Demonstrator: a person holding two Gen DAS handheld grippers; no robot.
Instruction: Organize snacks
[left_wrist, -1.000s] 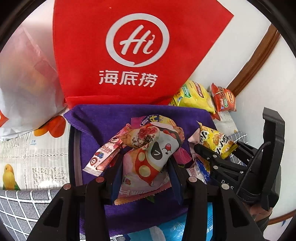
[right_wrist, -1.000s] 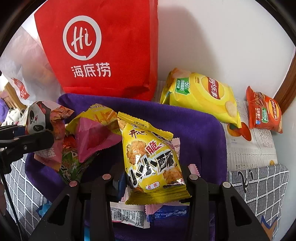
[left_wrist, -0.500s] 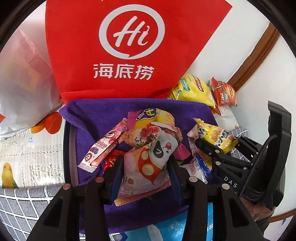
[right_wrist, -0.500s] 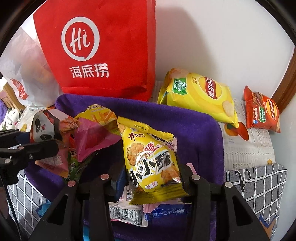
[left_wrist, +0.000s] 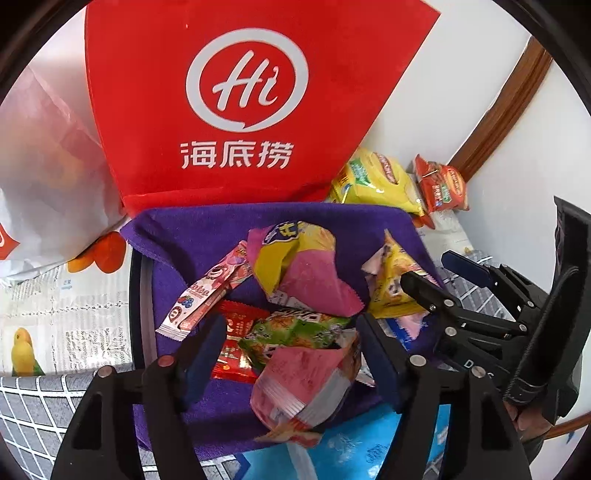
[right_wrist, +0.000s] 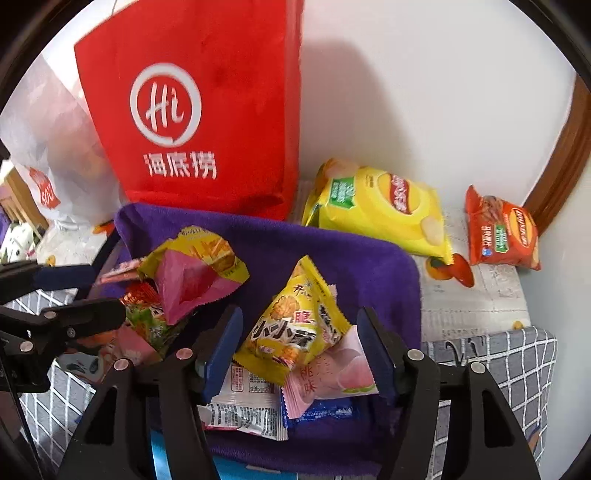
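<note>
A purple towel (right_wrist: 332, 254) covers the table by a white wall, with a red bag (left_wrist: 236, 92) standing behind it. The left gripper (left_wrist: 288, 354) is spread wide, released, and a pink pack (left_wrist: 306, 384) lies loose between its fingers, long axis running toward the camera. The right gripper (right_wrist: 299, 350) is likewise unclenched around a yellow pack (right_wrist: 295, 325), which lies tilted, top corner pointing up and away.

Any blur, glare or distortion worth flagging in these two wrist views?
Left wrist: fisheye vignette at the corners, red bag sharp, door frame bowed. Right wrist: the red bag's logo is smeared by motion blur, the bag casts a soft shadow on the wall; no harsh glare in either.
</note>
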